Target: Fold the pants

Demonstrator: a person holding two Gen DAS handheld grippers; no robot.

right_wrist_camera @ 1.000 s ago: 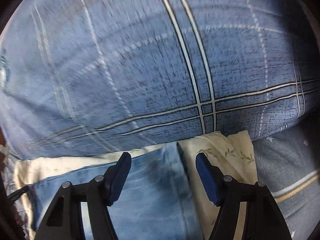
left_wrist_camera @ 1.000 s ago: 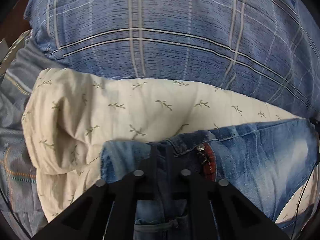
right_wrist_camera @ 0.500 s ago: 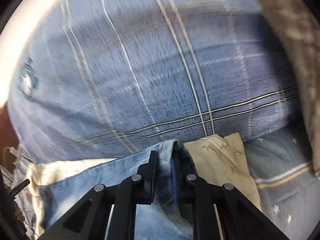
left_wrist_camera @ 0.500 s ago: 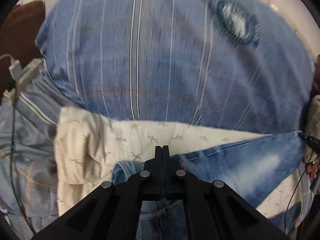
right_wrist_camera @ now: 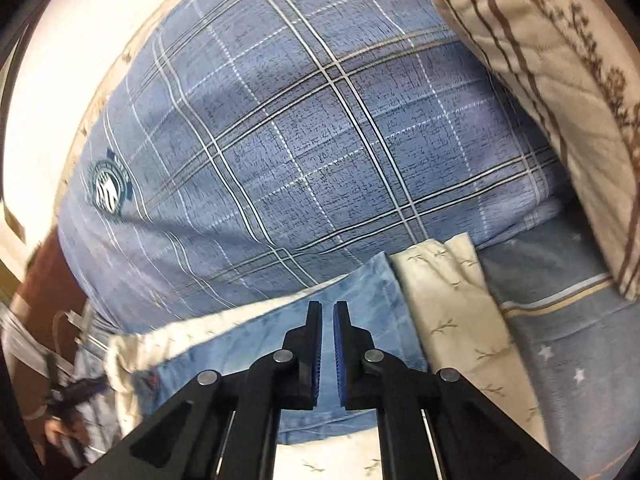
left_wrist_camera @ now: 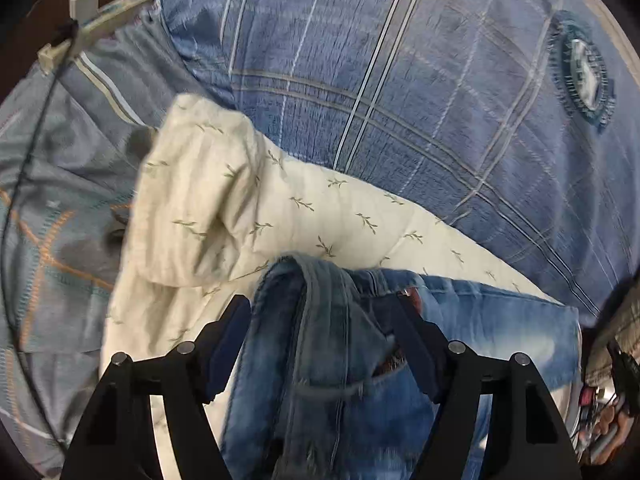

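Observation:
The blue jeans (left_wrist_camera: 480, 320) lie across a cream leaf-print quilt (left_wrist_camera: 240, 220) on a bed. In the left wrist view their waistband end is bunched up in a fold between the fingers of my left gripper (left_wrist_camera: 320, 316). Its jaws are opening and stand wide, and the pads do not press the denim. In the right wrist view the jeans (right_wrist_camera: 260, 336) lie flat, their leg end beside the quilt's folded edge (right_wrist_camera: 452, 320). My right gripper (right_wrist_camera: 327, 312) hovers over that leg, shut, with nothing visibly caught between its pads.
A big blue plaid pillow (right_wrist_camera: 320, 140) fills the space behind the quilt. A beige patterned cushion (right_wrist_camera: 540, 80) leans in at the upper right. A white charger and cable (left_wrist_camera: 84, 4) lie at the bed's left. A person's hand (left_wrist_camera: 608, 428) shows at the edge.
My left gripper, shut on the waistband before, has opened with the denim bunched between its fingers. My right gripper closed on the leg end, then lifted, now shut over the flat jeans.

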